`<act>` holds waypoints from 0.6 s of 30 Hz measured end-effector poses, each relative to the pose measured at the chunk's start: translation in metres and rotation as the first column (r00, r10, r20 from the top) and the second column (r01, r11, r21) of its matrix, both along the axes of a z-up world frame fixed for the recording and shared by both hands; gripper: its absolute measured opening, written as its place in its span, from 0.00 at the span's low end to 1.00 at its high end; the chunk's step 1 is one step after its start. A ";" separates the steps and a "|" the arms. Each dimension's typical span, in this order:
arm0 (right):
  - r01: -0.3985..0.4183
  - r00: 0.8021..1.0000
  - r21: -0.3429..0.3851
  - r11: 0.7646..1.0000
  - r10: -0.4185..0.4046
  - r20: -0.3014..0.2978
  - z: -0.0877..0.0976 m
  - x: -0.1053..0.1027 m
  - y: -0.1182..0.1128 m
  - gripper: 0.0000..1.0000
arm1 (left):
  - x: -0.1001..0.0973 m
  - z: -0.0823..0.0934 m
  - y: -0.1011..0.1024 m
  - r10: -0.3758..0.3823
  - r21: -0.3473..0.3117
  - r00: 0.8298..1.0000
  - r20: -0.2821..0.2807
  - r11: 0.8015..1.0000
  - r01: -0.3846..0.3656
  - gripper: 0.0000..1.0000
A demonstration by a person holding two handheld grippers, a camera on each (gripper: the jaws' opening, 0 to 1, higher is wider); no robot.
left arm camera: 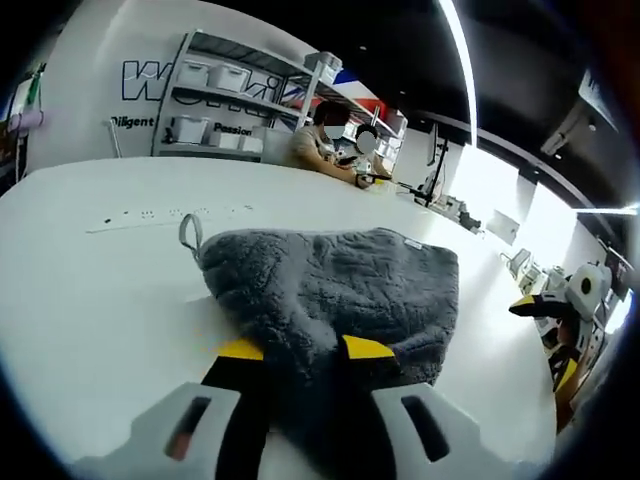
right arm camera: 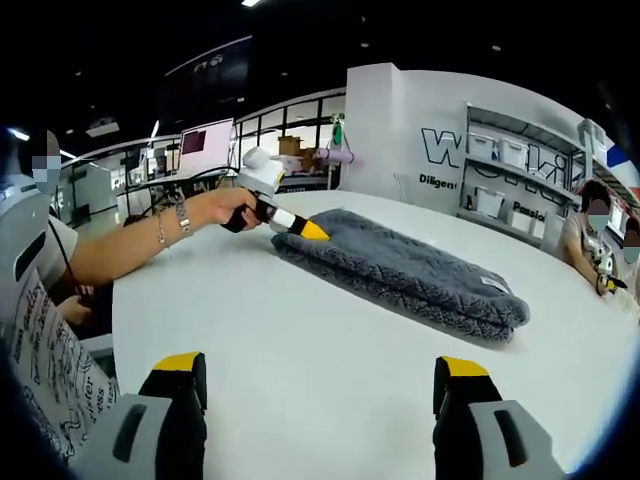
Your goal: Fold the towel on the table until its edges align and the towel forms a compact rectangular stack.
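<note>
A grey fluffy towel (left arm camera: 340, 285) lies folded in a thick stack on the white table (left arm camera: 90, 300). It has a hanging loop at its far left corner and a small label at the far right. My left gripper (left arm camera: 304, 350) is shut on the towel's near end, its yellow-tipped jaws pressing the pile from both sides. In the right gripper view the folded towel (right arm camera: 410, 265) stretches across the table, and a hand holds the left gripper (right arm camera: 305, 229) at its left end. My right gripper (right arm camera: 322, 375) stands open over bare table, well short of the towel.
Two people (left arm camera: 325, 140) sit at the table's far side. Behind them stand shelves (left arm camera: 225, 95) with white bins. A person's forearm (right arm camera: 150, 240) reaches in from the left. The right gripper (left arm camera: 545, 335) shows at the table's right edge.
</note>
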State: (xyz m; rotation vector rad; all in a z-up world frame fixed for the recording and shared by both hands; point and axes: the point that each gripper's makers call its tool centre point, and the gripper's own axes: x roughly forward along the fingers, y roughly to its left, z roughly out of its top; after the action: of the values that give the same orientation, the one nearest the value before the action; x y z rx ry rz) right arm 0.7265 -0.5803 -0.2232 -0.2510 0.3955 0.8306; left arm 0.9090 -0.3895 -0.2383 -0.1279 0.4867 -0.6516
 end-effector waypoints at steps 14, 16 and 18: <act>0.025 1.000 -0.003 1.000 -0.025 0.002 0.000 0.001 -0.011 0.98 | -0.008 0.003 0.005 -0.064 0.045 0.998 -0.018 0.997 0.064 0.14; 0.024 1.000 -0.001 1.000 -0.024 0.003 0.000 0.001 -0.011 0.98 | -0.010 0.002 0.010 -0.069 0.057 0.997 -0.021 0.996 0.070 0.14; 0.024 1.000 -0.001 1.000 -0.024 0.002 0.000 0.001 -0.012 0.98 | -0.013 0.002 0.016 -0.069 0.067 0.997 -0.025 0.995 0.071 0.14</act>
State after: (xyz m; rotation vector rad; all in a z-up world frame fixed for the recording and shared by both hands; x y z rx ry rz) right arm 0.7276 -0.5920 -0.2232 -0.2473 0.3965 0.8067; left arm 0.8961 -0.3732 -0.2361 -0.0547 0.5367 -0.7021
